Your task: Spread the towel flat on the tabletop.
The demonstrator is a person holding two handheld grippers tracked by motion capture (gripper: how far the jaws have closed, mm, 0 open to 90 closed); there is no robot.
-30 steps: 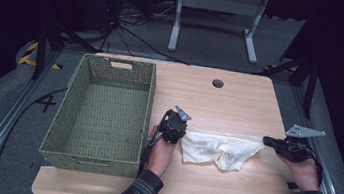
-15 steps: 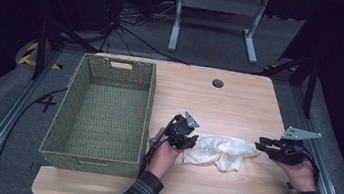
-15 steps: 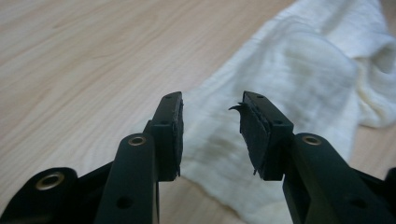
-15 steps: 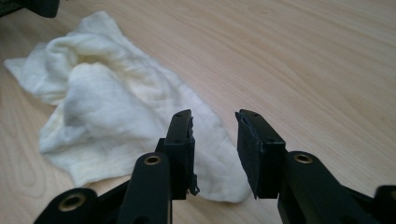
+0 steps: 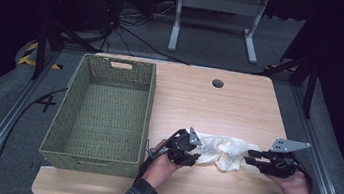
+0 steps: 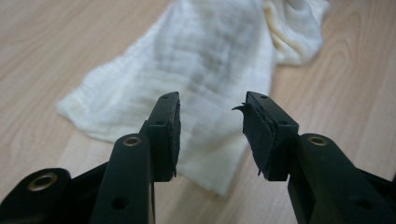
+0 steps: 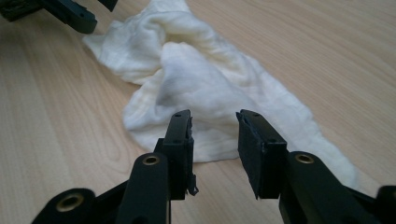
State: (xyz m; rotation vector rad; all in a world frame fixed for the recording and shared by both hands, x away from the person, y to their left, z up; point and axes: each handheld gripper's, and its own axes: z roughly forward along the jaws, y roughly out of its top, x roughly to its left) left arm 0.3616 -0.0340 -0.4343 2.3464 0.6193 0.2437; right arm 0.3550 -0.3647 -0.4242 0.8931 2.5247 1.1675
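A crumpled white cloth [image 5: 218,151] lies on the wooden surface [image 5: 239,106] toward its near edge, between the two claws. The left claw [image 5: 191,155] sits at the cloth's left end, and the right claw [image 5: 251,157] just beside its right end.

In the left gripper view the left claw [image 6: 212,126] stands partly open after its jaws have just been opening; the cloth [image 6: 205,60] lies flat beneath and beyond the gap, and neither pad presses on it. The right pad's black lining looks frayed at its edge. In the right gripper view the right claw [image 7: 214,140] also stands partly apart, its jaws having just opened, with the cloth [image 7: 201,88] spread on the wood in front of them and nothing gripped. That view also catches the other claw's black tips at the cloth's far end, top left.

The high view adds a green woven basket [image 5: 112,74] along the surface's left edge, well apart from the cloth, and a round hole [image 5: 218,83] near the far edge.
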